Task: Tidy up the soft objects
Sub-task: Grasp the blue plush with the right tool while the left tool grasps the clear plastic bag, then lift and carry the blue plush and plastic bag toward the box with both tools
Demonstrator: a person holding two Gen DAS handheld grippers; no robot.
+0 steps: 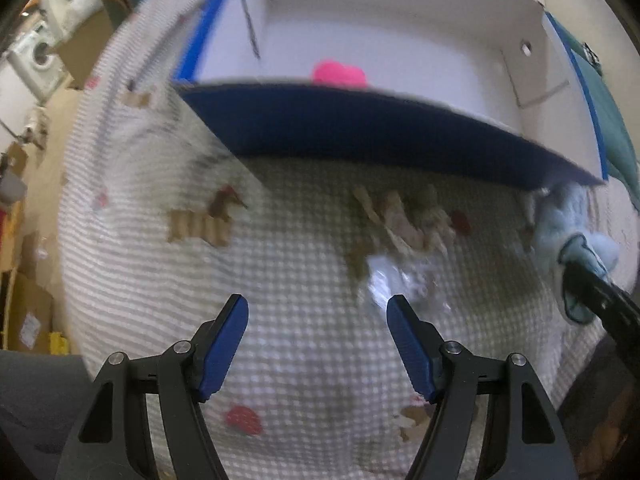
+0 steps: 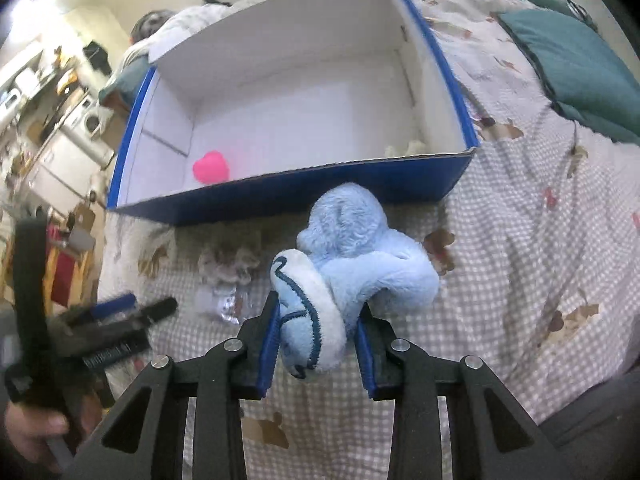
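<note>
While the right gripper presses its two blue ribbed pads against a light blue plush toy, the toy bulges out between them, so the jaws are closed only as far as the soft body allows. This toy has short fluffy fur, a round head and a white padded part with dark blue stitching; it hangs just in front of the near wall of the box, low over the bed cover. In the left wrist view the same toy shows at the right edge, held by the dark fingers.

The box is made of cardboard, blue on the outside and plain white inside, rectangular with straight upright walls and an open top. Inside it a bright pink soft object with a rounded, heart-like shape lies near the left front corner, and something pale and fuzzy rests in the right front corner; what it is I cannot tell.

The left gripper has its jaws spread wide with nothing between them. It is over the quilted checked bed cover, where a crinkled shiny piece of clear plastic lies just beyond its right pad.
</note>
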